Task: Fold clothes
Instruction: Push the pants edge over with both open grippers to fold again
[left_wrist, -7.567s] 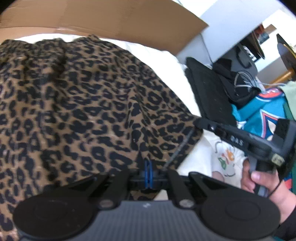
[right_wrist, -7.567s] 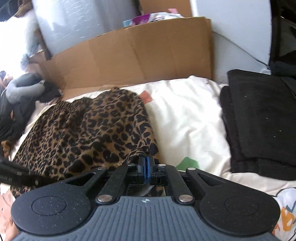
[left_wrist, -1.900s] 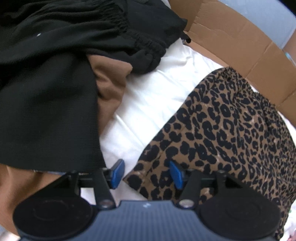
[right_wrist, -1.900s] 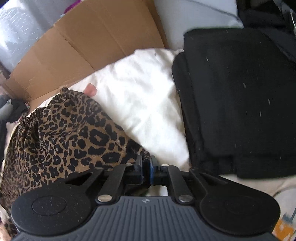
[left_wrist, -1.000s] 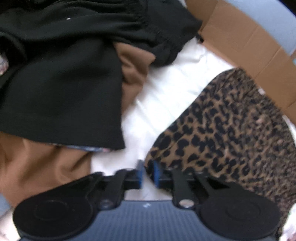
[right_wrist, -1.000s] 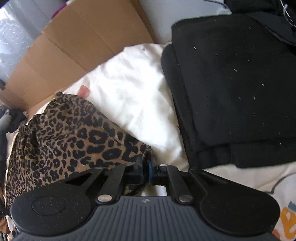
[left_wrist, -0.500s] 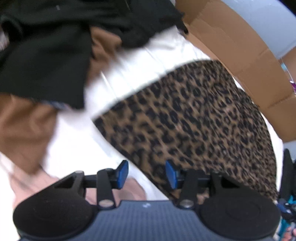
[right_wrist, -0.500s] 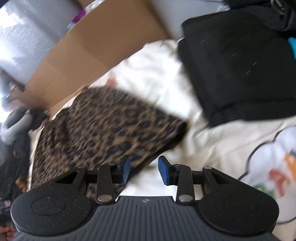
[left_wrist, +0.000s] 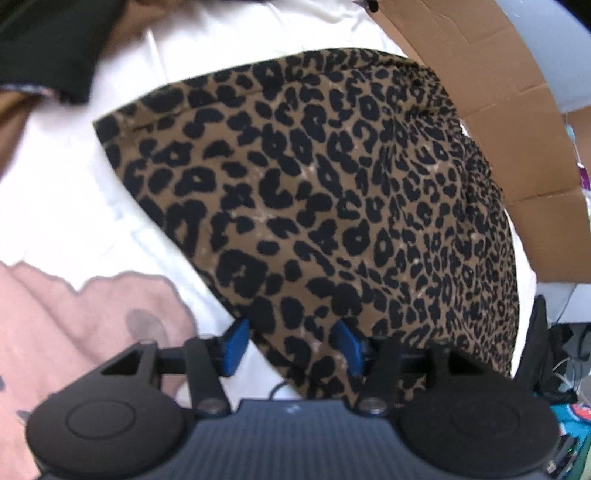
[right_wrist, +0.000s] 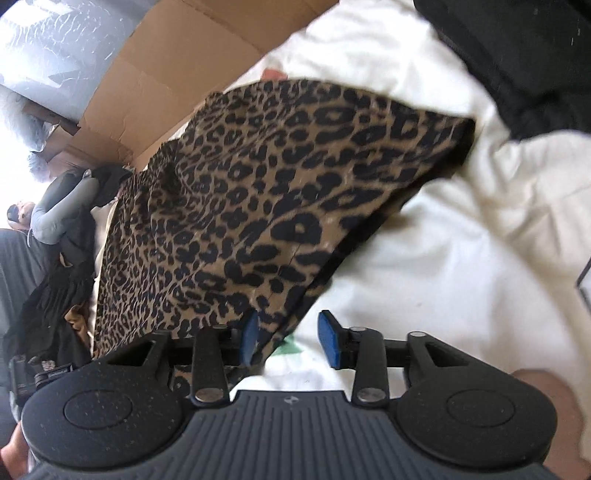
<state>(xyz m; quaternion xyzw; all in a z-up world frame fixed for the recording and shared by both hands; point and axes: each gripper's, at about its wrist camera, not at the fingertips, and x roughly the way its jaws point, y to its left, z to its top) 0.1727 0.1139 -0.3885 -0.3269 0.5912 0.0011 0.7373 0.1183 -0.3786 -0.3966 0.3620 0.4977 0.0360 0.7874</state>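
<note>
A leopard-print garment (left_wrist: 332, 206) lies flat on the white sheet (left_wrist: 55, 192) and fills the middle of the left wrist view. My left gripper (left_wrist: 291, 349) hovers at its near hem, jaws opening. Cloth lies between the blue pads (left_wrist: 234, 347), but they do not press on it. In the right wrist view the same garment (right_wrist: 240, 206) stretches away to the upper left. My right gripper (right_wrist: 291, 338) is at its near corner with jaws opening; the hem lies by the left pad (right_wrist: 251, 336) and white sheet (right_wrist: 461, 258) shows under the gap.
A cardboard sheet (left_wrist: 498, 81) stands behind the garment. Black clothing (left_wrist: 44, 48) lies at the top left and a pink print (left_wrist: 74, 317) marks the sheet. A folded black stack (right_wrist: 524, 59) sits at the right, and dark clothes (right_wrist: 55, 295) are heaped at the left.
Both grippers were shut on the garment's corners a second ago and now stand open with the cloth let go. Both views have swung over the garment, which now lies spread flat.
</note>
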